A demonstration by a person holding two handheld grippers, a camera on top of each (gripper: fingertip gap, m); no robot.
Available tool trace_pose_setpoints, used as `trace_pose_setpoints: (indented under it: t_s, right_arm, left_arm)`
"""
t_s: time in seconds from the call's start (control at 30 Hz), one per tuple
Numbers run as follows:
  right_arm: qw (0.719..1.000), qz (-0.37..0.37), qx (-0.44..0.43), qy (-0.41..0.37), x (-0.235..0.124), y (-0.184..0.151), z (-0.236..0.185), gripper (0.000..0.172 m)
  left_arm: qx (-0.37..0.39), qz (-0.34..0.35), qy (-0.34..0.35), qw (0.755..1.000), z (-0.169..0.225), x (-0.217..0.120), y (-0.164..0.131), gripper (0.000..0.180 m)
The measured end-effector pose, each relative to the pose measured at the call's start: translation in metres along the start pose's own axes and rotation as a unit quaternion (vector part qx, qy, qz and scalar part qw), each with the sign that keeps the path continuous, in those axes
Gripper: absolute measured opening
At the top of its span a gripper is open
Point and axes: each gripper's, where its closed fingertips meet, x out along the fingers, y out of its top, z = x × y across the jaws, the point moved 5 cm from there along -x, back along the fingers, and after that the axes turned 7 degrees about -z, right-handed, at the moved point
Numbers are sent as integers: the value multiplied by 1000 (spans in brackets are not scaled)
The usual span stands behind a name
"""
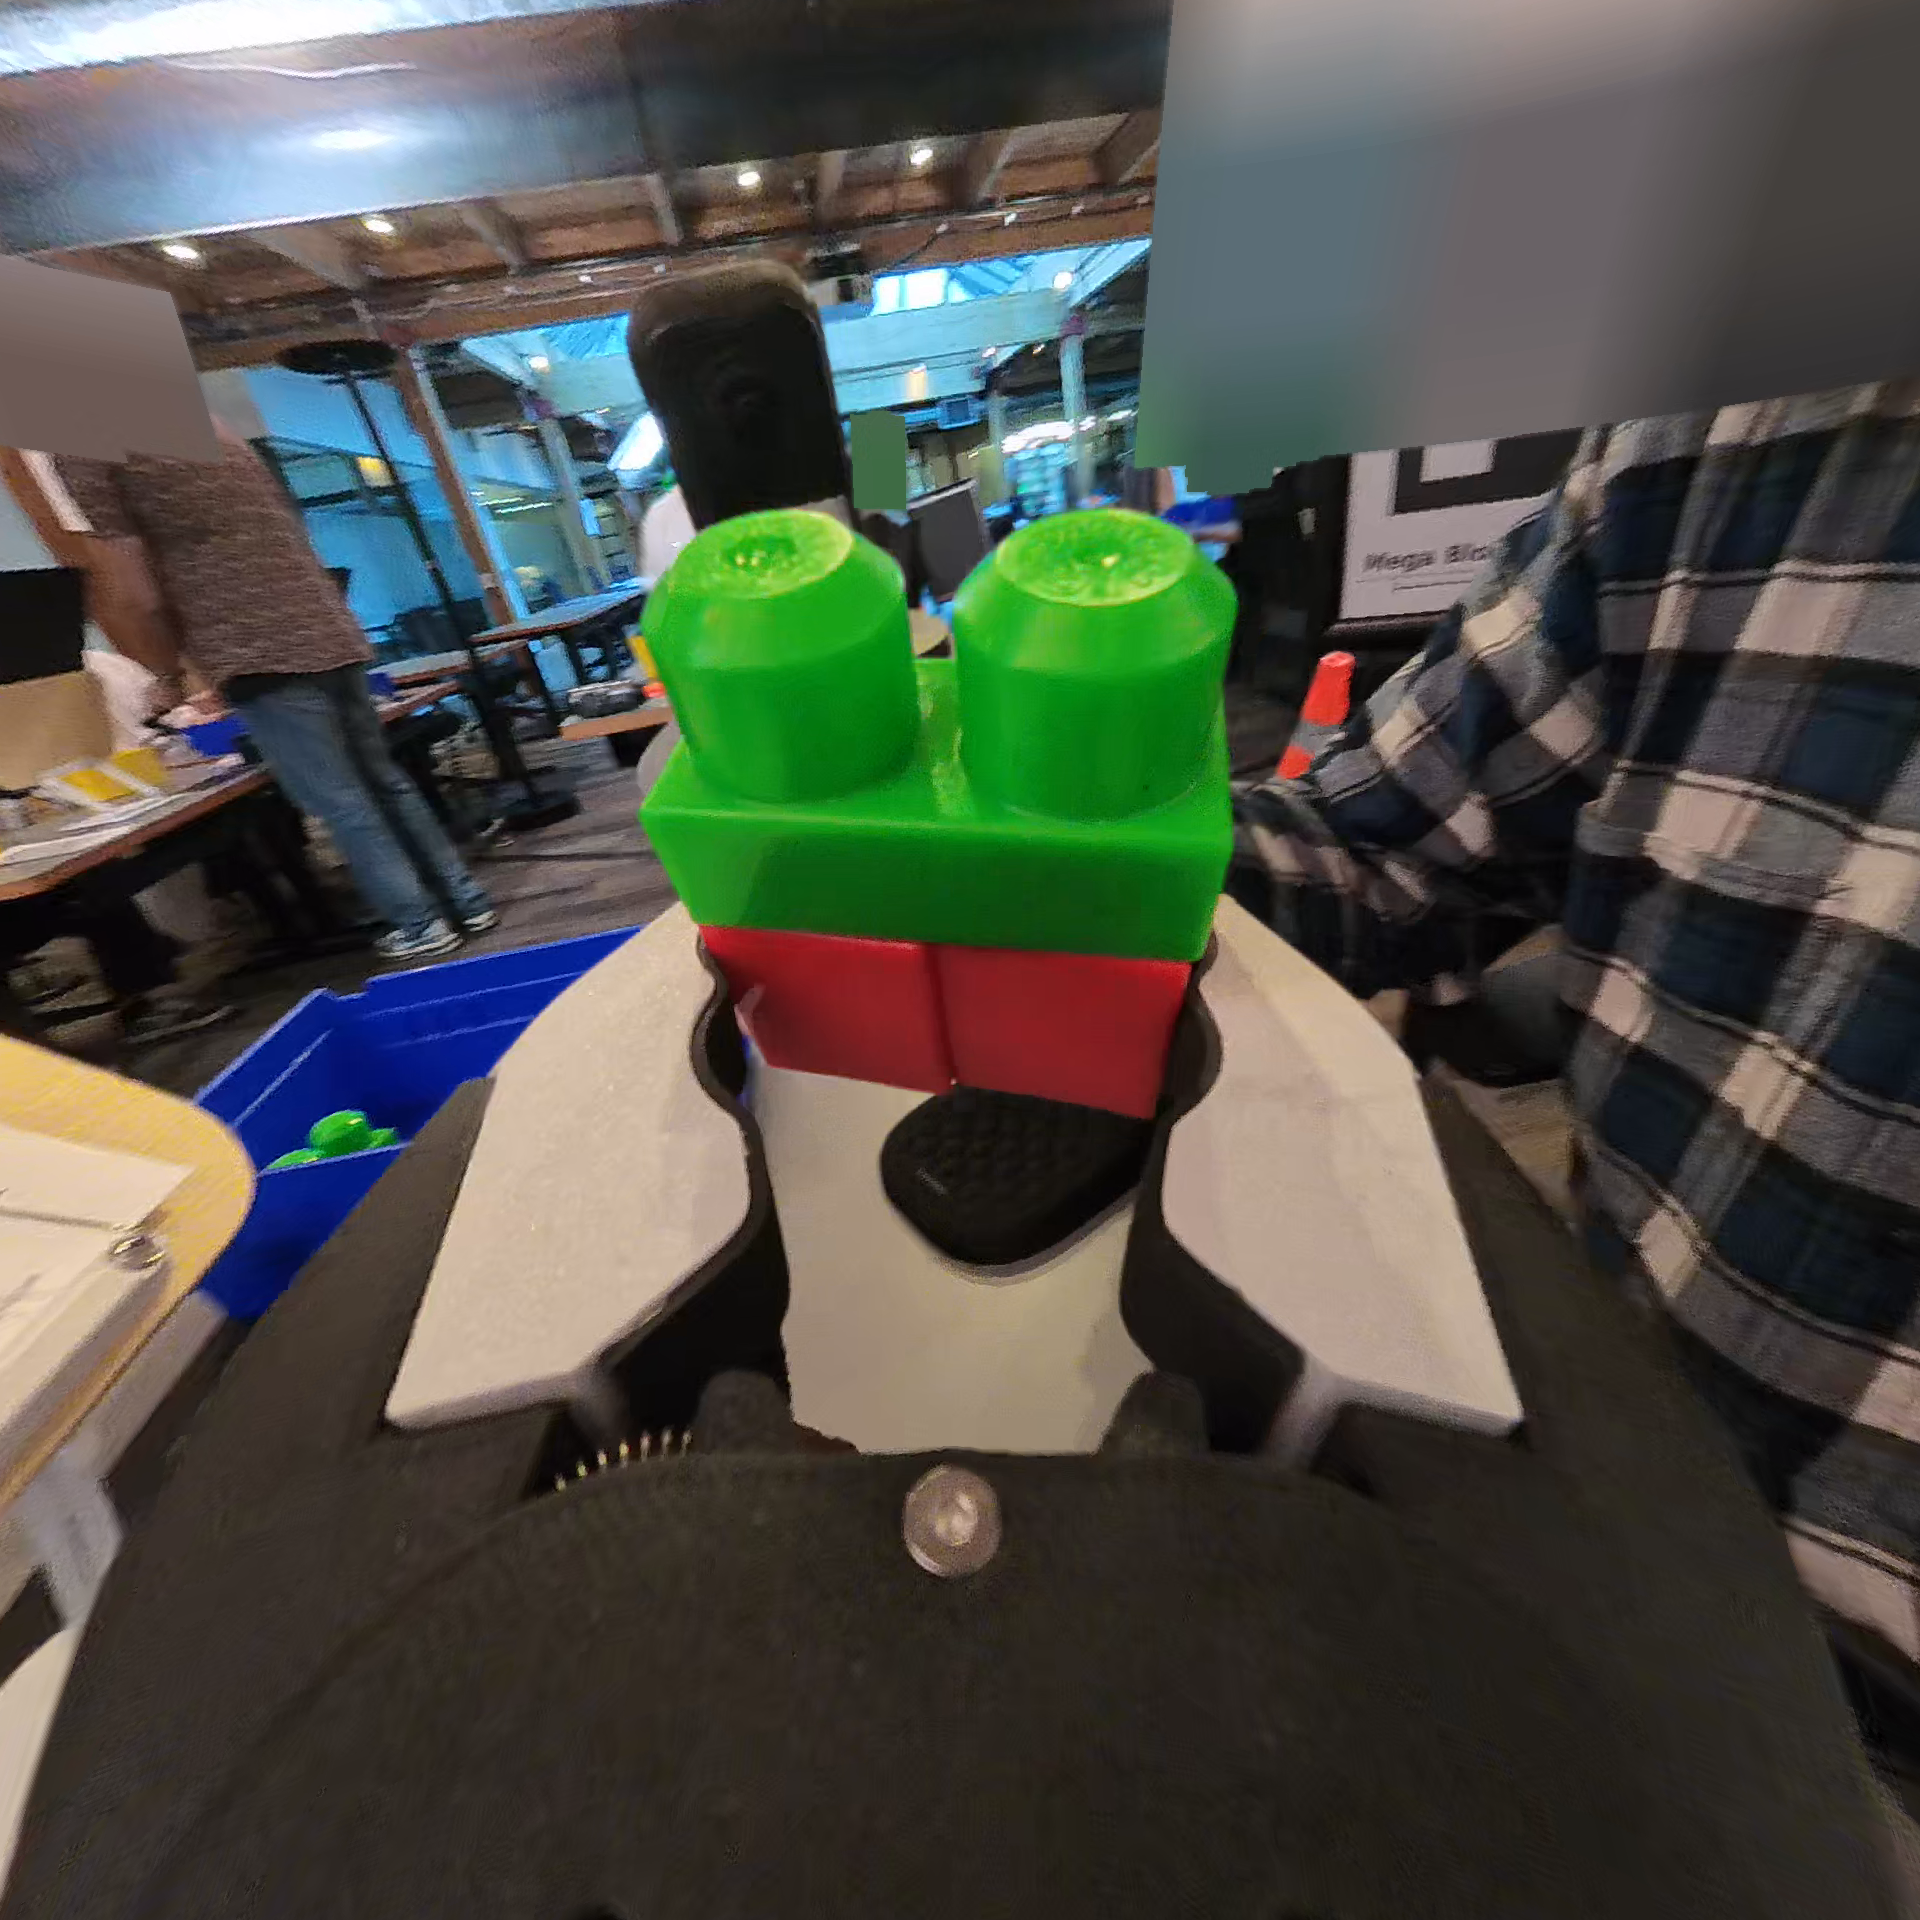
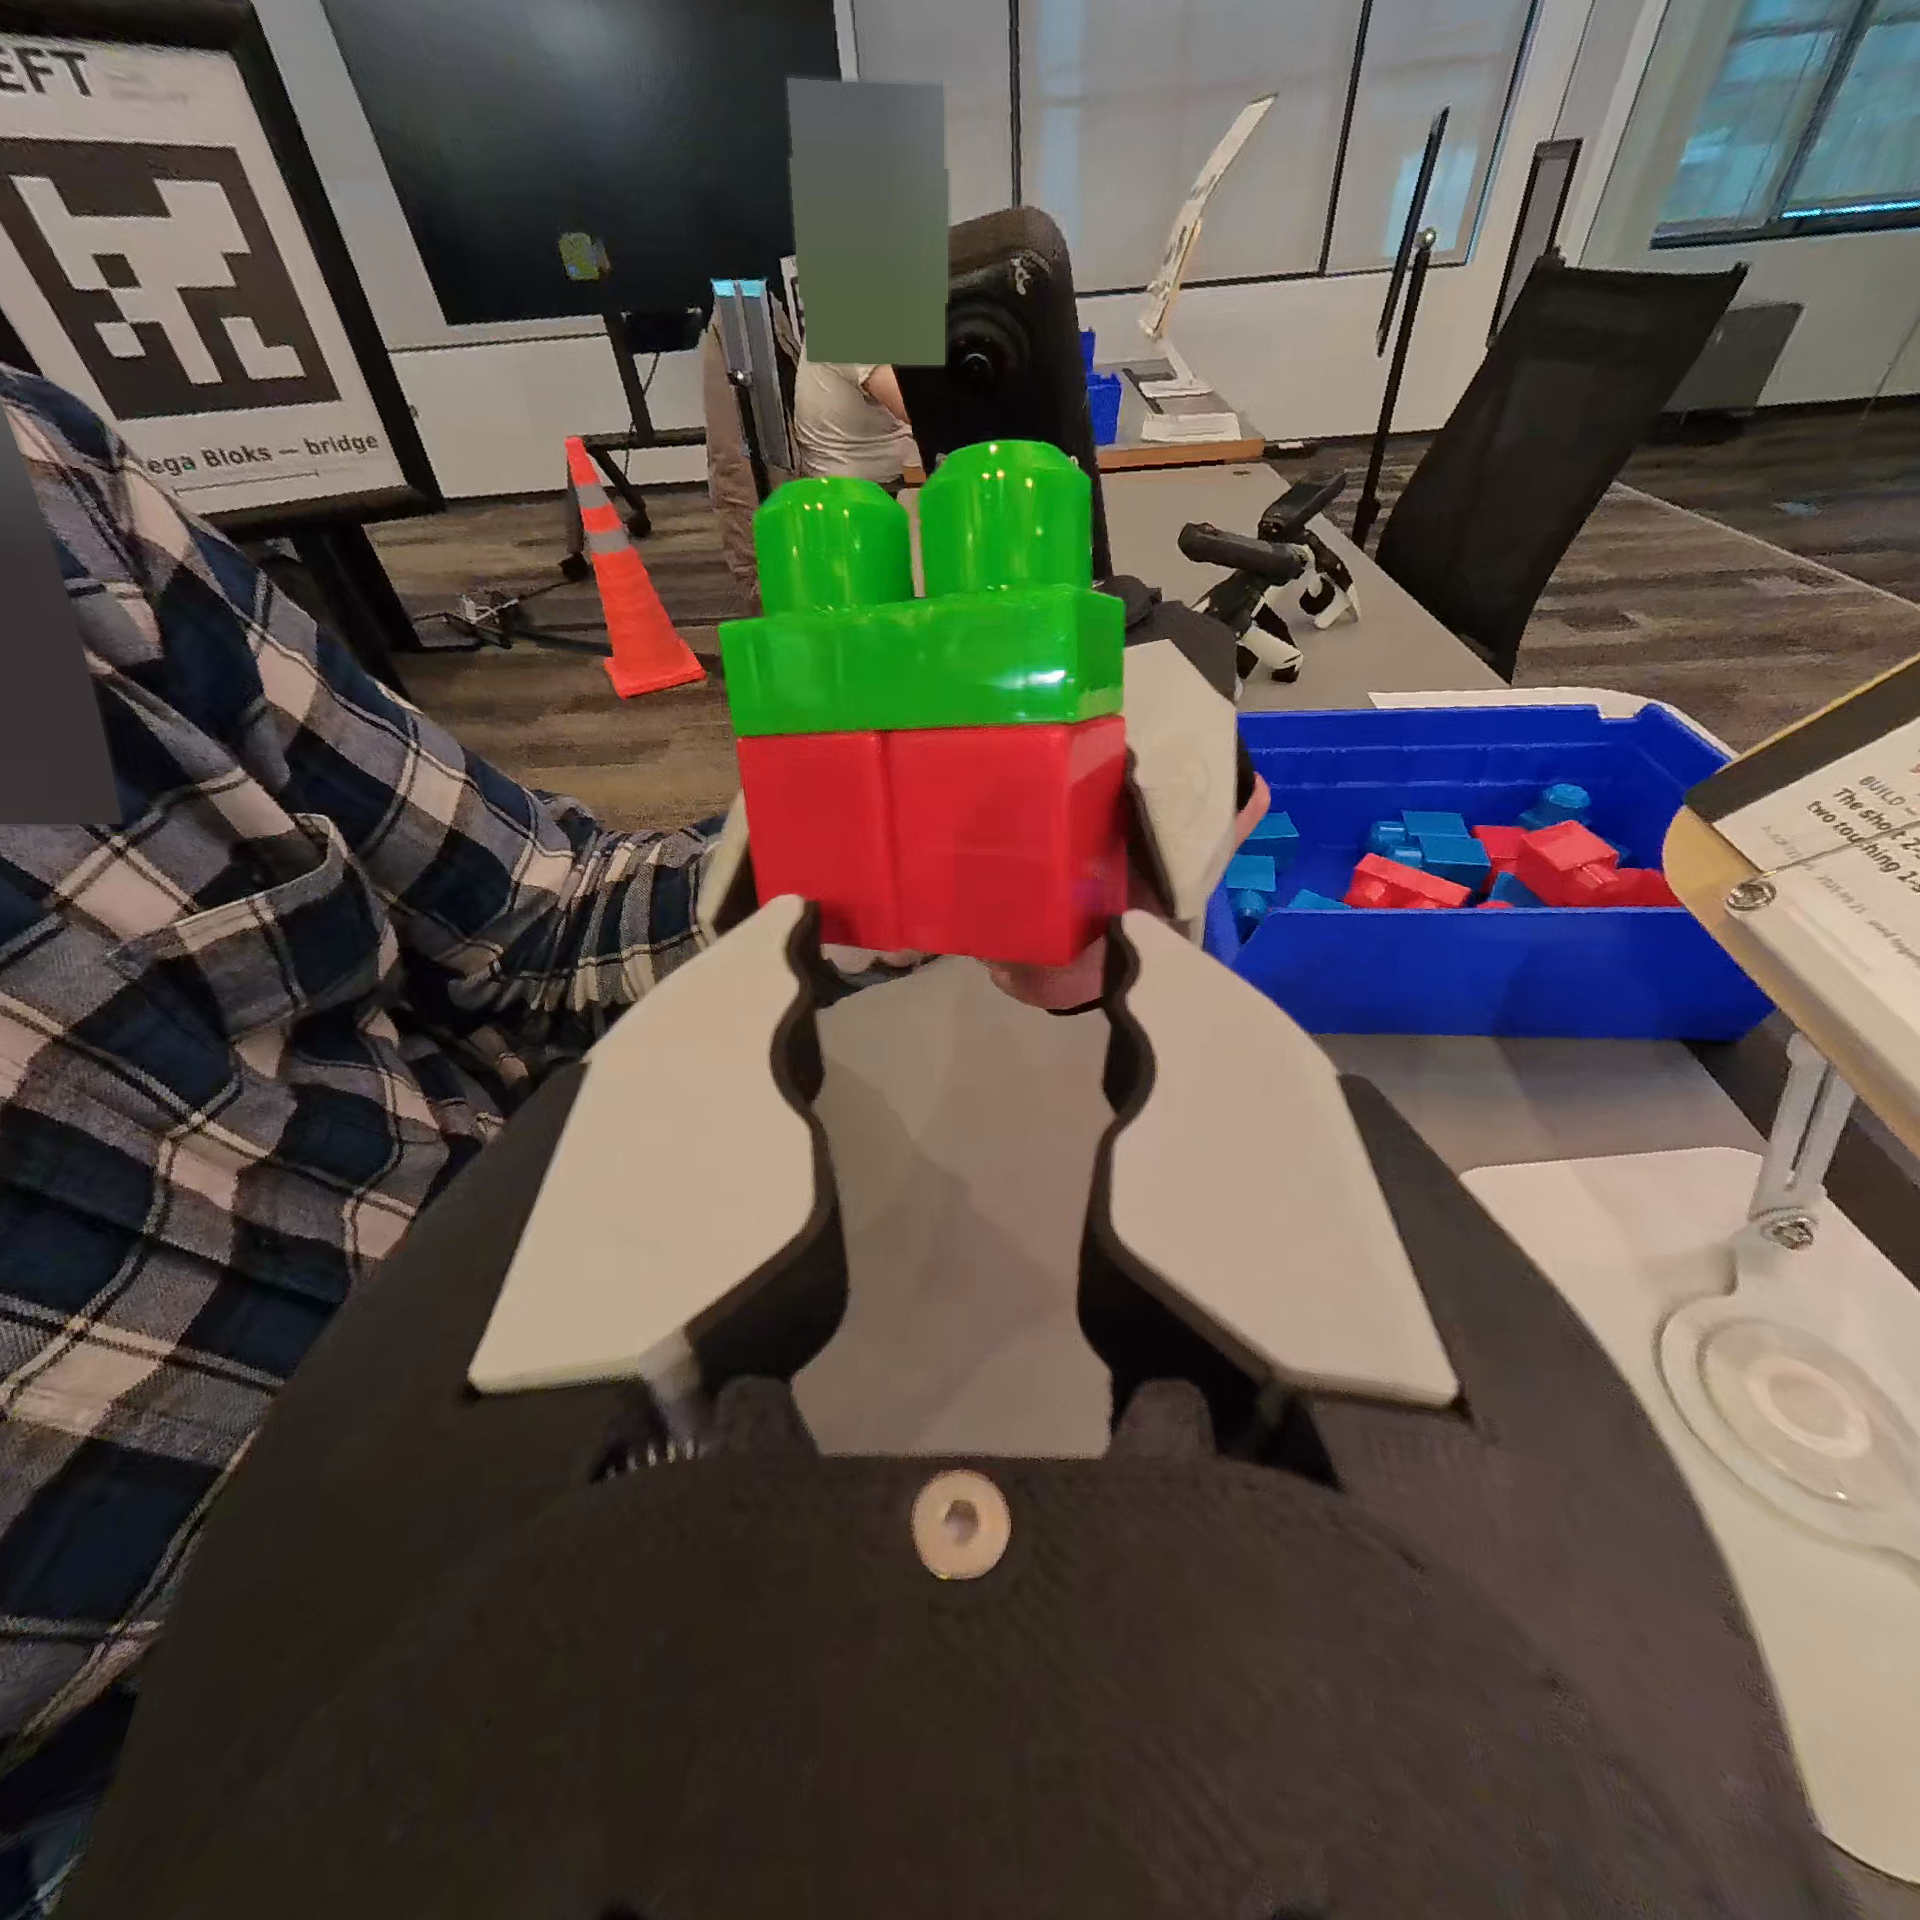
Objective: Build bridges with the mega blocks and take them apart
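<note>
A small bridge is held up in the air: a green two-stud block sits on top of two red blocks that stand side by side. My left gripper is shut on the red blocks, with one pad pressed on each outer side. In the right wrist view the green block and the red blocks face me, with the left gripper's fingers clamped on their sides. My right gripper is part-way open just in front of the red blocks' lower edge. Its fingertips grip nothing.
A blue bin with blue and red blocks stands on the grey table at the right. Another blue bin holds green blocks. A clipboard on a stand is at the far right. A person in a plaid shirt is close by on the left.
</note>
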Motion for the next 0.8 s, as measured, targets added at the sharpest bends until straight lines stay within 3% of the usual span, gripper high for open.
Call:
trace_pose_setpoints:
  t_s: [0.2,0.63,0.8]
  right_arm:
    - [997,-43,-15,-60,9,-3,5,69]
    - [995,-17,22,-92,12,-2,5,72]
    - [994,-5,11,-109,12,1,3,64]
  left_arm:
    - [-52,48,-5,997,-11,-7,-5,79]
    - [-56,94,-11,994,-13,-7,-8,79]
    - [-59,109,-7,992,-17,-7,-7,79]
